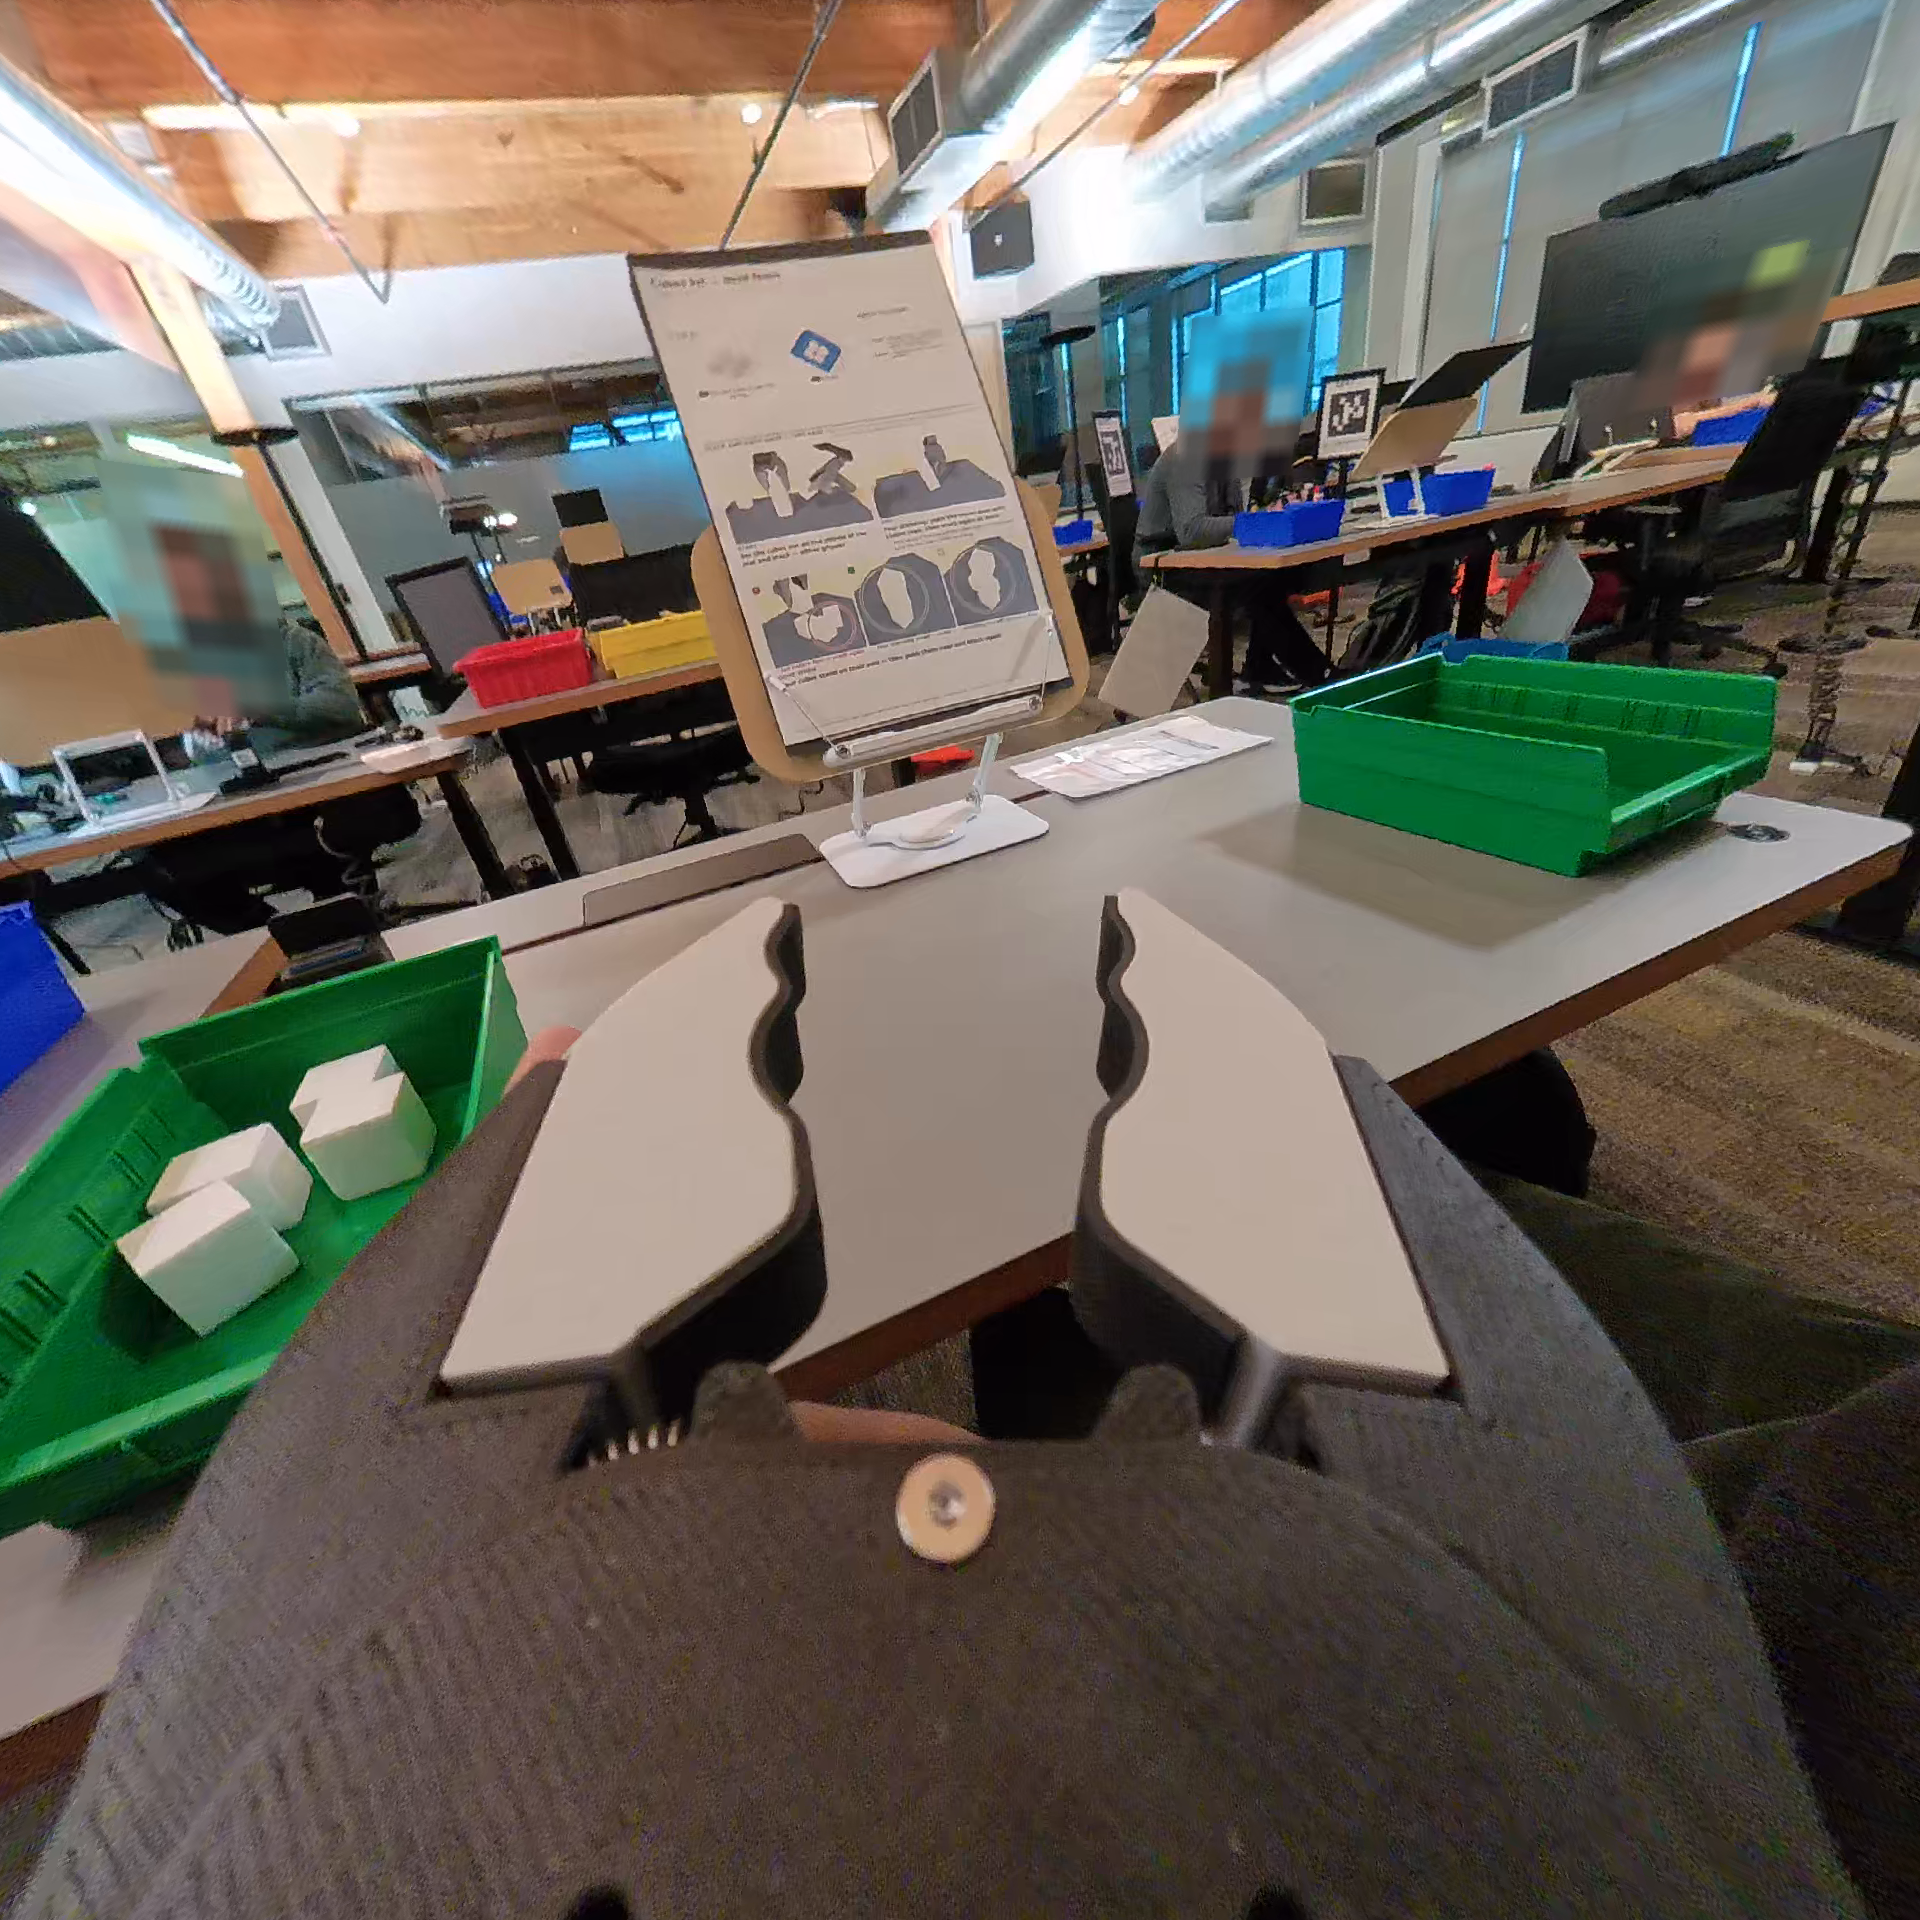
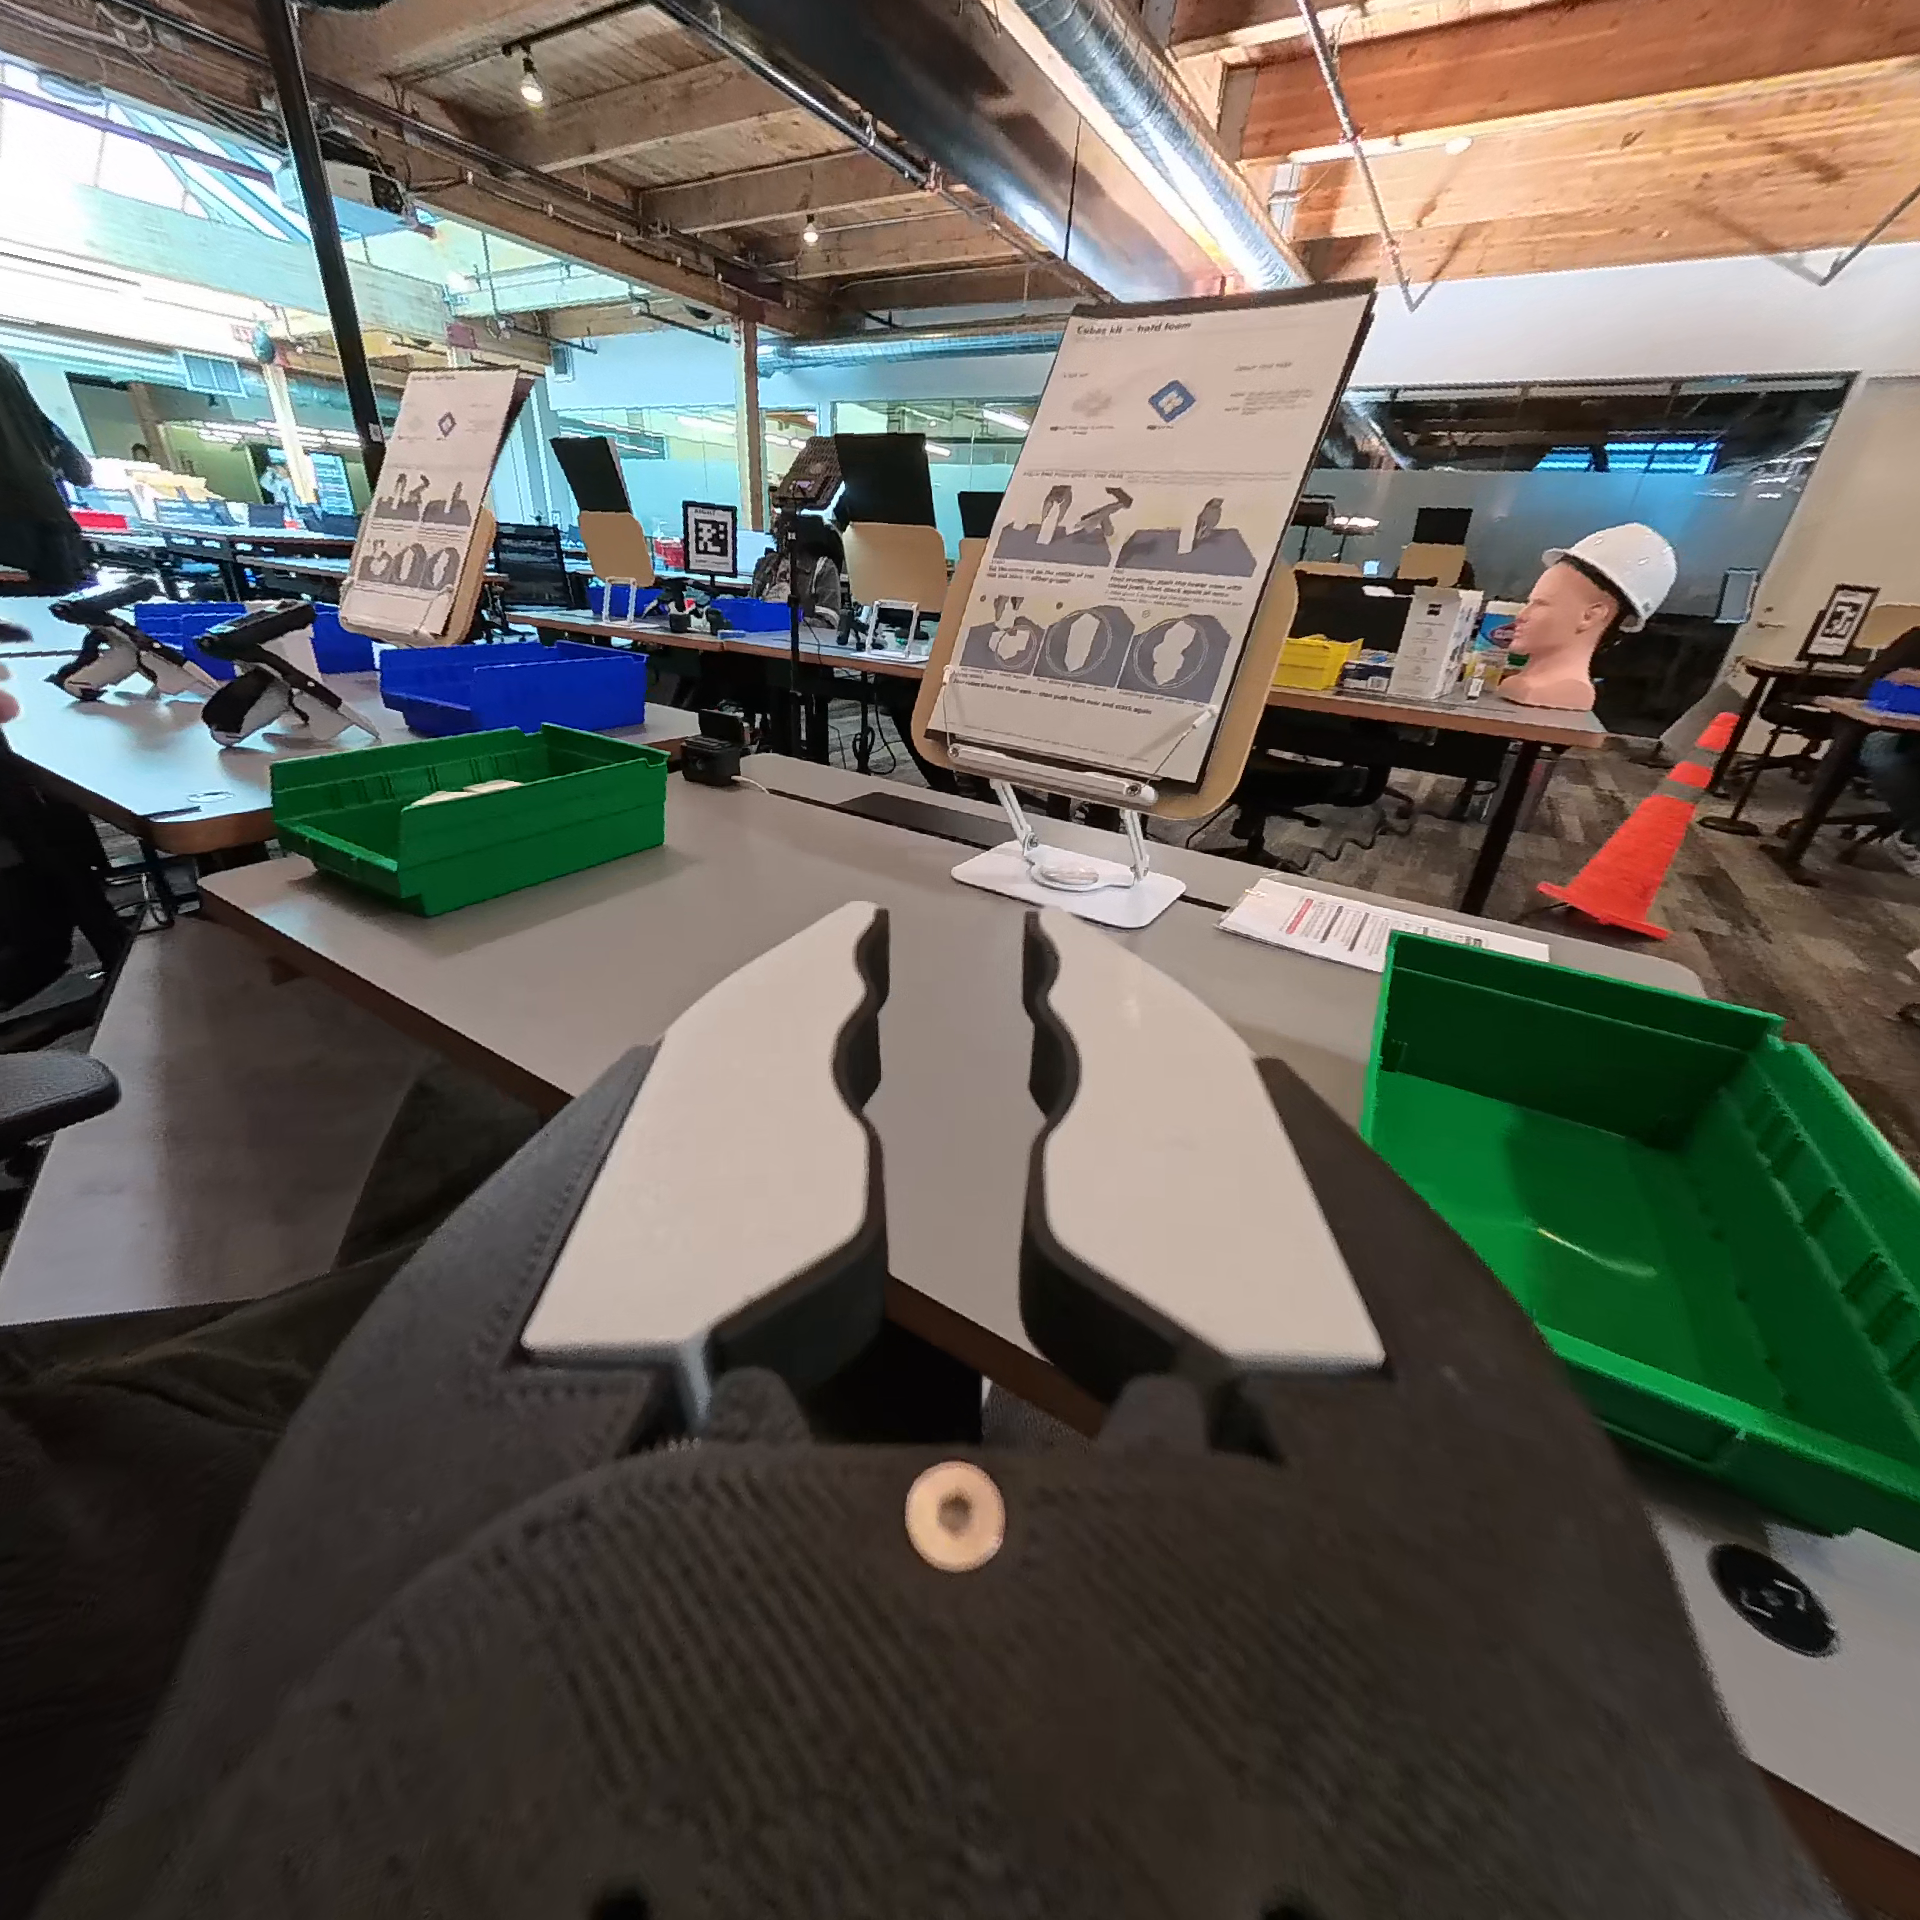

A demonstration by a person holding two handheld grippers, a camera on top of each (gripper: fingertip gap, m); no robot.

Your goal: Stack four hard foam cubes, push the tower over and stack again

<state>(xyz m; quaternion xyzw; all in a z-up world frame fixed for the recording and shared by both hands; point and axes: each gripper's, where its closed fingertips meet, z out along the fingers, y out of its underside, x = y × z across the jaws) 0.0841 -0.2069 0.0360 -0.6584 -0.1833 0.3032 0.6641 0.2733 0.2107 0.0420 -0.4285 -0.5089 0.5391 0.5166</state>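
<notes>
Several white foam cubes (image 1: 358,1130) lie loose in a green bin (image 1: 62,1382) at the table's left end; their tops also show in the right wrist view (image 2: 468,795) inside that bin (image 2: 468,831). My left gripper (image 1: 951,920) is open and empty, held over the table's near edge to the right of that bin. My right gripper (image 2: 954,935) is open with a narrower gap and empty, over the near edge of the grey table (image 2: 623,956). No cube stands on the table.
A second green bin (image 2: 1662,1226) with nothing in it sits at the table's right end; it also shows in the left wrist view (image 1: 1527,769). An instruction sheet on a stand (image 1: 862,520) stands at the table's far edge, with papers (image 1: 1138,753) beside it. The tips of one gripper are about 45 cm away from the tips of the other.
</notes>
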